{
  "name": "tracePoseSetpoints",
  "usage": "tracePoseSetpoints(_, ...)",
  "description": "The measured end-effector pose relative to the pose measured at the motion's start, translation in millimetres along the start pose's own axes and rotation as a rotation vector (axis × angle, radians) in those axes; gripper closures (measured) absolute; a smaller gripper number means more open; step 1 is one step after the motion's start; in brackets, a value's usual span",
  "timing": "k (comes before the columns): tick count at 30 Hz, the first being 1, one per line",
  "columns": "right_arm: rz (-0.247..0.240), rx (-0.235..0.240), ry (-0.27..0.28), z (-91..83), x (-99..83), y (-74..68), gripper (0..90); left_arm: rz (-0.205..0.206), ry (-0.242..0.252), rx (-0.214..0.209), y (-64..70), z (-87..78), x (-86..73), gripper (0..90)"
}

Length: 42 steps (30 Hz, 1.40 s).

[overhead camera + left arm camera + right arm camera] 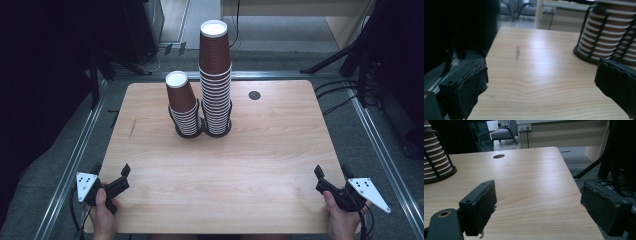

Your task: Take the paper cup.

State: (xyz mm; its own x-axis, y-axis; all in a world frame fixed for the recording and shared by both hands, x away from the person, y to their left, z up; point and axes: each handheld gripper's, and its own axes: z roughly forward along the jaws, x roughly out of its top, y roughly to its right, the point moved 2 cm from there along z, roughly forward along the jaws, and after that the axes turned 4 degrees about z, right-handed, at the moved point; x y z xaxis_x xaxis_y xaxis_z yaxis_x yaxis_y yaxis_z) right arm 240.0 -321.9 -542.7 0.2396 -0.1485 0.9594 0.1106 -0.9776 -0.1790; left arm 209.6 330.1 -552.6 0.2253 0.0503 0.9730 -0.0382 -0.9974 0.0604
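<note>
From above, my left gripper (pixel 111 170) sat at the lower left of the table (pixel 220 170) and my right gripper (pixel 330 175) at the lower right, both with jaws spread apart and empty. The two cup stacks (pixel 202 100) stood at upper centre in wire holders. My right gripper view caught a cable hole (pixel 498 156).

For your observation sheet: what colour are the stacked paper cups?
Dark reddish-brown with white rims, clearest on the taller stack in the high view.
</note>
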Motion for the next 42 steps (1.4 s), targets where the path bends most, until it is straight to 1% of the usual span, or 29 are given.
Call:
tracePoseSetpoints(1, 0.0, 0.0, 0.0, 0.0, 0.0, 0.0, 13.7, -0.003, -0.003, -0.014, 0.8, 0.6, -0.4, 0.0)
tracePoseSetpoints(2, -0.003, 0.001, -0.001, 0.2, -0.2, -0.4, 13.6, 0.003, -0.006, -0.018, 1.6, 1.0, -0.6, 0.0)
tracePoseSetpoints(3, -0.007, 0.004, -0.001, 0.8, -0.1, -1.4, 13.7, 0.017, -0.01, -0.009, 3.2, 1.6, -0.8, 0.0)
tracePoseSetpoints(5, -0.008, 0.005, -0.003, 1.1, -0.1, -1.8, 13.6, 0.038, -0.011, -0.012, 5.5, 2.3, -0.7, 0.0)
tracePoseSetpoints(6, -0.013, 0.013, -0.004, 2.2, 0.3, -3.1, 13.6, 0.05, -0.018, -0.004, 6.6, 2.8, -0.7, 0.0)
tracePoseSetpoints(7, -0.013, 0.013, -0.004, 2.2, 0.3, -3.1, 13.6, 0.055, -0.021, -0.002, 7.3, 3.2, -0.5, 0.0)
tracePoseSetpoints(9, -0.012, 0.012, -0.006, 3.6, 0.9, -5.3, 13.6, 0.048, -0.028, -0.01, 6.9, 3.7, -0.2, 0.0)
tracePoseSetpoints(11, -0.014, 0.008, -0.01, 4.9, 1.6, -7.5, 13.6, 0.023, -0.03, -0.016, 4.8, 4.4, 0.1, 0.0)
tracePoseSetpoints(13, -0.014, -0.001, -0.015, 5.7, 3.6, -10.6, 13.6, 0.007, -0.035, -0.014, 2.3, 5.1, 0.4, 0.0)
tracePoseSetpoints(15, -0.017, 0.001, -0.007, 5.7, 7.1, -15.0, 13.6, -0.005, -0.04, -0.03, 1.2, 6.1, 0.4, 0.0)
tracePoseSetpoints(18, -0.018, 0.019, -0.004, 6.4, 10.3, -22.3, 13.5, -0.005, -0.043, -0.051, 1.0, 6.0, 0.0, 0.0)
tracePoseSetpoints(19, -0.026, 0.024, -0.007, 6.6, 10.6, -25.6, 13.5, -0.004, -0.044, -0.054, 1.0, 5.8, -0.2, 0.0)
tracePoseSetpoints(20, -0.044, 0.033, -0.012, 7.6, 11.2, -35.0, 13.4, -0.005, -0.043, -0.055, 1.0, 5.9, -0.2, 0.0)
tracePoseSetpoints(21, -0.044, 0.033, -0.012, 7.6, 11.2, -35.0, 13.4, -0.006, -0.044, -0.055, 1.1, 6.1, -0.3, 0.0)
tracePoseSetpoints(23, -0.07, 0.034, -0.01, 8.6, 13.4, -44.3, 13.5, -0.005, -0.049, -0.056, 1.3, 6.4, -0.4, 0.0)
tracePoseSetpoints(25, -0.07, 0.053, -0.004, 8.9, 16.8, -52.0, 13.5, -0.003, -0.05, -0.057, 1.6, 6.9, -0.5, 0.0)
tracePoseSetpoints(27, -0.062, 0.076, -0.002, 10.2, 21.3, -63.9, 13.6, -0.001, -0.053, -0.057, 1.8, 7.3, -0.7, 0.0)
tracePoseSetpoints(28, -0.062, 0.076, -0.002, 10.2, 21.3, -63.9, 13.6, 0.001, -0.055, -0.054, 2.1, 7.5, -0.7, 0.0)
tracePoseSetpoints(29, -0.062, 0.086, -0.006, 11.2, 22.3, -67.7, 13.6, 0.007, -0.057, -0.048, 2.4, 7.5, -0.8, 0.0)
tracePoseSetpoints(30, -0.069, 0.088, -0.019, 12.5, 23.7, -72.9, 13.6, 0.009, -0.054, -0.046, 2.8, 7.5, -0.7, 0.0)
tracePoseSetpoints(31, -0.079, 0.089, -0.035, 13.2, 26.3, -82.0, 13.7, 0.014, -0.052, -0.044, 2.9, 7.2, -0.6, 0.0)
tracePoseSetpoints(32, -0.079, 0.089, -0.035, 13.2, 26.3, -82.0, 13.7, 0.013, -0.052, -0.044, 2.9, 7.1, -0.6, 0.0)
tracePoseSetpoints(33, -0.084, 0.102, -0.034, 13.1, 27.3, -85.6, 13.7, 0.01, -0.051, -0.046, 2.7, 7.0, -0.7, 0.0)
tracePoseSetpoints(35, -0.116, 0.119, -0.034, 13.6, 29.6, -94.3, 13.6, -0.001, -0.048, -0.053, 1.9, 6.6, -0.7, 0.0)
tracePoseSetpoints(36, -0.115, 0.125, -0.033, 14.0, 31.1, -97.8, 13.7, -0.004, -0.048, -0.056, 1.6, 6.5, -0.8, 0.0)
tracePoseSetpoints(37, -0.096, 0.132, -0.029, 15.9, 34.4, -103.2, 13.6, -0.006, -0.049, -0.058, 1.4, 6.3, -0.9, 0.0)
tracePoseSetpoints(38, -0.096, 0.132, -0.029, 15.9, 34.4, -103.2, 13.6, -0.005, -0.048, -0.061, 1.4, 6.1, -1.0, 0.0)
tracePoseSetpoints(40, -0.075, 0.133, -0.018, 18.2, 39.1, -108.2, 13.6, -0.002, -0.048, -0.068, 1.6, 5.6, -1.2, 0.0)
tracePoseSetpoints(42, -0.078, 0.135, -0.011, 21.5, 45.3, -115.0, 13.6, 0.001, -0.052, -0.065, 1.5, 6.2, -1.2, 0.0)
